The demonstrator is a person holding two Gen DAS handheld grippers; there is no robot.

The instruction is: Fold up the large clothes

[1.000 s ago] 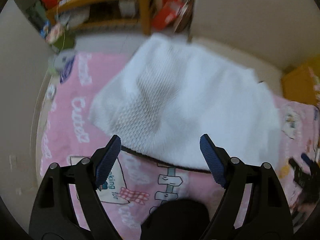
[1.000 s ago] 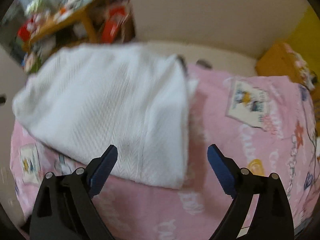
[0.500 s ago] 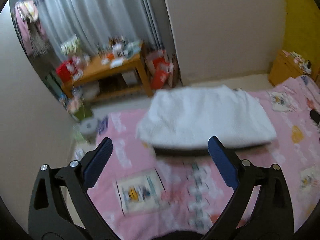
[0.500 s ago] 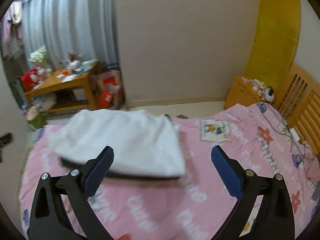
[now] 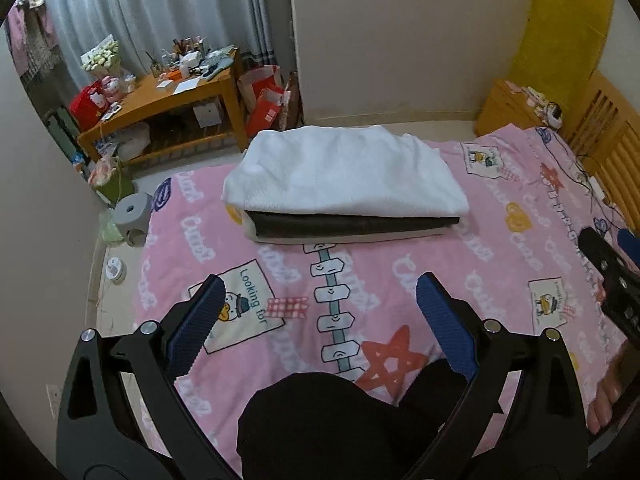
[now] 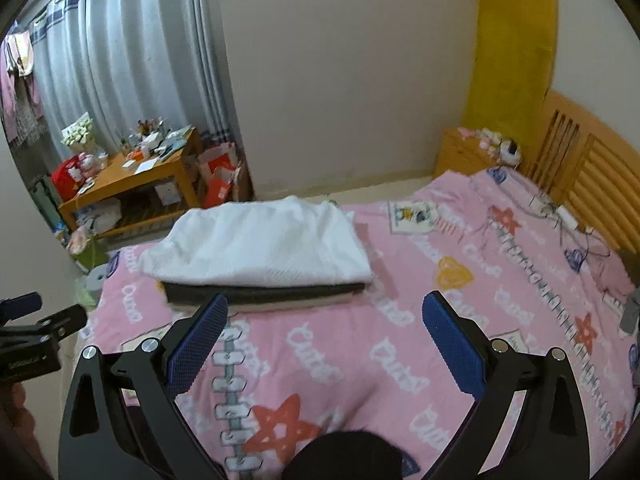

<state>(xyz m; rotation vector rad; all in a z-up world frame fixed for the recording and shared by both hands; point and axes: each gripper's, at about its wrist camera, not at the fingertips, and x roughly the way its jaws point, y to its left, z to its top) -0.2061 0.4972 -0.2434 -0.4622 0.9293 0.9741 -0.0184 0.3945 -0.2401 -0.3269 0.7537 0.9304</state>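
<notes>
Rectangular folded white waffle-knit garment (image 5: 344, 172) on printed pink bedsheet (image 5: 500, 264)

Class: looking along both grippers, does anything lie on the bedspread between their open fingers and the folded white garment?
Nothing visible does. Only bare pink bedspread lies between the left gripper, the right gripper and the folded white garment.

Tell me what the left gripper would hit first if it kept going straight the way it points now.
Probably the pink bedsheet: the left gripper, jaws open and empty, aims down at bare sheet short of the folded white garment. Depth is unclear.
</notes>
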